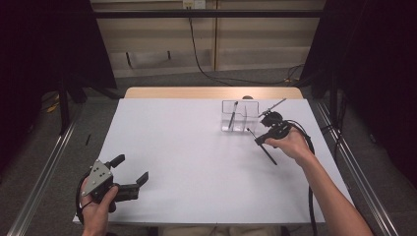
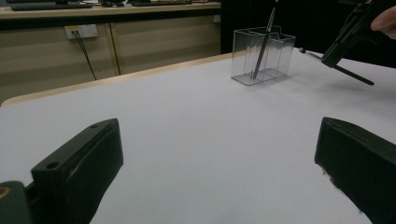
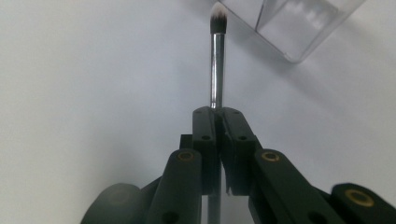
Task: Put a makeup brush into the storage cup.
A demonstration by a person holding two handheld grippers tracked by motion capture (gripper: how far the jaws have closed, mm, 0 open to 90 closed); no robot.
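Observation:
A makeup brush with a silver ferrule and a dark, white-tipped head is pinched in my right gripper, which is shut on its handle just above the table at the right. The brush slants, its head pointing toward a clear plastic organizer close by. Inside that organizer another dark brush stands leaning. My left gripper rests near the front left of the table, its jaws wide open with nothing between them. Seen from the left gripper view, the right gripper holds its brush beside the organizer.
The white table top has a wooden strip along its far edge. Metal rails run along both sides on the floor. A black cable trails from the right gripper along the forearm.

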